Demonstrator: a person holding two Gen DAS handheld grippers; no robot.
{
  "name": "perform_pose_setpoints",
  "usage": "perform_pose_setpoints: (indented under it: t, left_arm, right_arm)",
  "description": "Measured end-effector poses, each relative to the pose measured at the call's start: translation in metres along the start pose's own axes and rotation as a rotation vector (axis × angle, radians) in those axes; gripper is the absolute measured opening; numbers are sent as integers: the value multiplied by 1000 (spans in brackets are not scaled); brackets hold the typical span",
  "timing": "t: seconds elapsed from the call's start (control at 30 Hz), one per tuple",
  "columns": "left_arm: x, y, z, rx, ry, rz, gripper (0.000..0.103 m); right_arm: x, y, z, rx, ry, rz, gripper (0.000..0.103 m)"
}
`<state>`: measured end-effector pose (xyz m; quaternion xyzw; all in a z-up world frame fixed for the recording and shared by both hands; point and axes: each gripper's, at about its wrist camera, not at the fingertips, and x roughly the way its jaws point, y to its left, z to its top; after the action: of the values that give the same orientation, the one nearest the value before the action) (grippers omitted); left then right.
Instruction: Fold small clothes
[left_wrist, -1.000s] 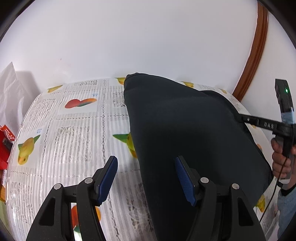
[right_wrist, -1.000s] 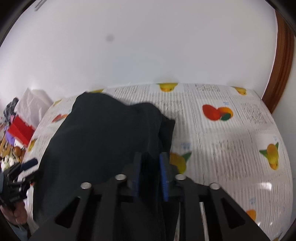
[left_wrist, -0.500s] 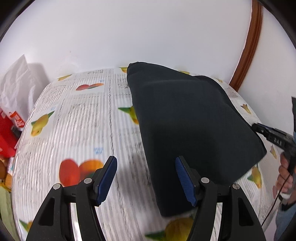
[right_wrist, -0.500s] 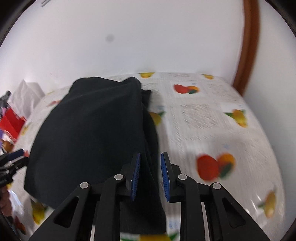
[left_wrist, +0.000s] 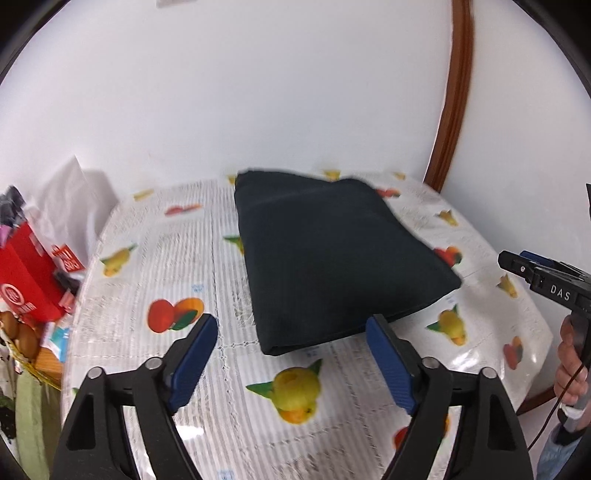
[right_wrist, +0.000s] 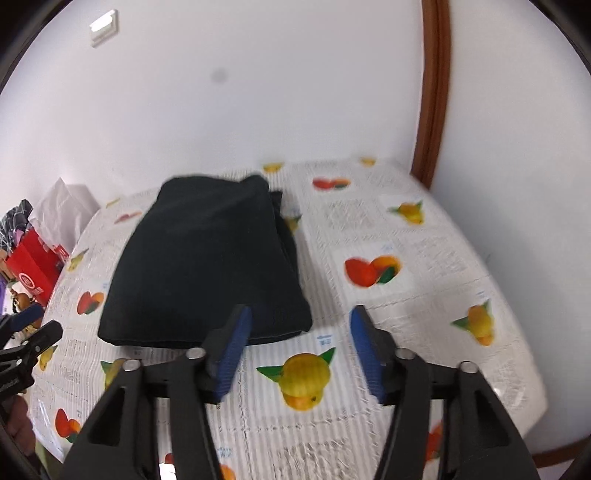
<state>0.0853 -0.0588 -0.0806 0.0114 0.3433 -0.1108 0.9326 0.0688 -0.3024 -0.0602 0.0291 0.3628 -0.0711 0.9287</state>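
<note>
A dark, nearly black garment (left_wrist: 332, 251) lies folded in a flat rectangle on the fruit-print tablecloth (left_wrist: 184, 266). My left gripper (left_wrist: 290, 328) hovers just short of its near edge. Its jaws are opening wide, with nothing pressed between the blue pads. In the right wrist view the same garment (right_wrist: 207, 258) lies ahead and to the left. My right gripper (right_wrist: 300, 317) is drawn back from its near right corner, and its jaws are opening with no cloth between them. The right gripper (left_wrist: 532, 269) also shows at the right edge of the left wrist view, held by a hand (left_wrist: 570, 365).
A red box (left_wrist: 26, 273) and a white plastic bag (left_wrist: 70, 195) crowd the table's left end. A white wall stands behind, with a brown wooden door frame (left_wrist: 454, 92) at the right. The left gripper's tips (right_wrist: 33, 332) show at the left edge.
My right gripper let go of the garment's edge and opened. My left gripper opened wider. Both pulled back toward the near table edge, leaving the garment folded flat.
</note>
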Motion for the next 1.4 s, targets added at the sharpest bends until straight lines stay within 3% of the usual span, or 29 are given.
perform_pose_setpoints:
  t: [0.07, 0.2, 0.27, 0.37, 0.43, 0.67, 1.4]
  left_arm:
    - [-20, -8, -1, -3, -24, 11, 91]
    - [-48, -21, -4, -6, -70, 38, 95]
    - [-63, -27, -7, -7, -91, 53, 99]
    - [-78, -32, -14, -4, -106, 66, 99]
    - [-86, -36, -19, 0, -113, 78, 100]
    - [-99, -41, -33, 8, -120, 92, 100]
    - [-102, -39, -41, -11, -110, 117, 100]
  right_arm:
    - [-23, 3, -1, -8, -36, -17, 66]
    - [-56, 8, -8, -6, -55, -21, 80]
    - [-70, 10, -15, -9, -72, -52, 82]
    - [-89, 11, -25, -18, -92, -72, 88]
    - [-102, 8, -32, -8, -119, -68, 98]
    - [-128, 0, -50, 2, -161, -63, 101]
    - [-138, 5, -61, -19, -171, -68, 103]
